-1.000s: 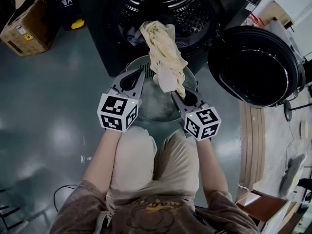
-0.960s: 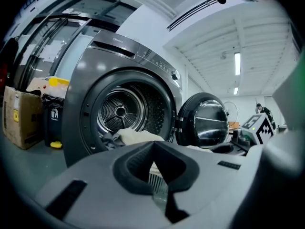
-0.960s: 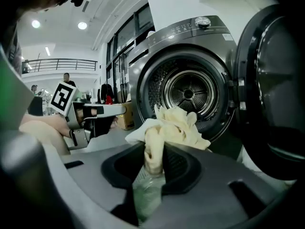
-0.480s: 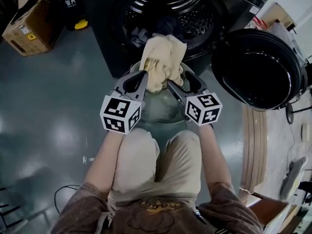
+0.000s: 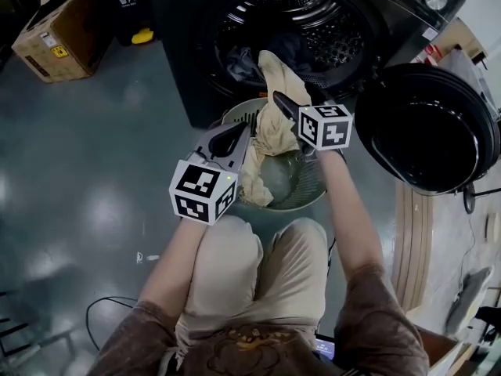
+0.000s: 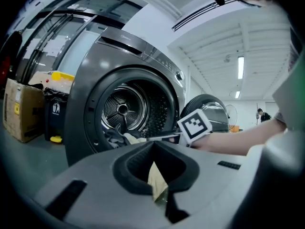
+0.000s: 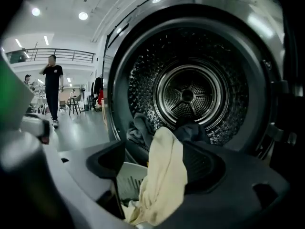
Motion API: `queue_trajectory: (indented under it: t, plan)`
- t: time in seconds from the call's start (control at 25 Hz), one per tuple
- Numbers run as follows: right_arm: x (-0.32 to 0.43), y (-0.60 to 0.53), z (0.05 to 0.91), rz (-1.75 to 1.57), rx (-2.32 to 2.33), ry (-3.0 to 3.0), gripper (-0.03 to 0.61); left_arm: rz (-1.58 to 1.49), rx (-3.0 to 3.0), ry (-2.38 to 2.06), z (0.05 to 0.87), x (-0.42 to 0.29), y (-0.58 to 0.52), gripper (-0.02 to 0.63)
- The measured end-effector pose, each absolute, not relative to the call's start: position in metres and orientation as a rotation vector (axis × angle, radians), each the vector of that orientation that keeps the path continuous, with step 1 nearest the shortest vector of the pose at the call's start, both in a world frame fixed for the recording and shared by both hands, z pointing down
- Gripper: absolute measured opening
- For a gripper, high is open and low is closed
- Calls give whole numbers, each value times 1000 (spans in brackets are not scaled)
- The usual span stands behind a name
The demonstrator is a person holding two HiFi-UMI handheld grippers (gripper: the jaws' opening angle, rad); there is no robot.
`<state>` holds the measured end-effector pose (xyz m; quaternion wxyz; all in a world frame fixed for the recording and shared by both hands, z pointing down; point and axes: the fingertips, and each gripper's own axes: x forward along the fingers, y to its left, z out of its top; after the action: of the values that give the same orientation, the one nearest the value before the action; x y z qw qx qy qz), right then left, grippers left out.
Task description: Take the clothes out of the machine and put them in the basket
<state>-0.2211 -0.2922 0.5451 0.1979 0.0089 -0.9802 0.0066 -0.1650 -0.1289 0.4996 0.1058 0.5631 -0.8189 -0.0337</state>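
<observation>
Nearest the camera are the person's bent knees (image 5: 254, 269), both in pale trousers, on a dark, shiny floor (image 5: 94, 171). Just beyond them the left gripper (image 5: 246, 125) points toward the machine, its jaws pressed together at the tips with nothing caught there (the cream colour seen through the hollow behind the tips is cloth lying lower down). Directly ahead of the knees sits the round green basket (image 5: 301, 198). A cream cloth (image 5: 268, 135) hangs down into it, its lower end bunched inside near the rim beside the left gripper.

The upper end of that cloth lies draped across the right gripper (image 5: 280, 100), which reaches past the basket toward the machine's mouth. Its jaws have just been opening and now stand spread, with the cloth loose between the pads and not squeezed.

Beyond is the dark washing machine (image 5: 196, 69), with dark clothes (image 5: 243, 63) heaped at the lip of its drum (image 7: 188, 97). Its round door (image 5: 430, 131) swings open to the right. Off to the far left stands a cardboard box (image 5: 59, 41).
</observation>
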Motion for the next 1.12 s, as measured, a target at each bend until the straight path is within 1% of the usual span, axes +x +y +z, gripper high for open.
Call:
queue_trajectory:
  t: [0.2,0.48,0.6,0.64,0.68,0.72,0.84,0.88,1.12]
  plan:
    - [-255,-319,574,-7,111,-2655,374,-101,1665,-2391,502,-167,-130,6]
    - [-266,-334,623,-17,211,-2527,364,-132,1676,-2358,505,-168,-130,6]
    - [-263,-343,632,-46,259,-2503,290,-133,1681,-2351,506,-167,-131,6]
    - [-263,-344,632,-63,265,-2496,276,-131,1682,-2351,506,-166,-131,6]
    - [-263,-344,632,-78,266,-2491,245,-130,1682,-2352,506,-167,-130,6]
    - [-263,-343,630,-92,266,-2487,203,-132,1681,-2353,506,-168,-129,6]
    - [-256,-341,624,-83,273,-2490,51,-151,1675,-2351,507,-169,-127,6]
    - [-252,-339,623,-60,266,-2496,35,-157,1674,-2349,507,-169,-127,6]
    - [-216,-322,602,-24,202,-2568,31,-148,1676,-2343,509,-168,-129,6]
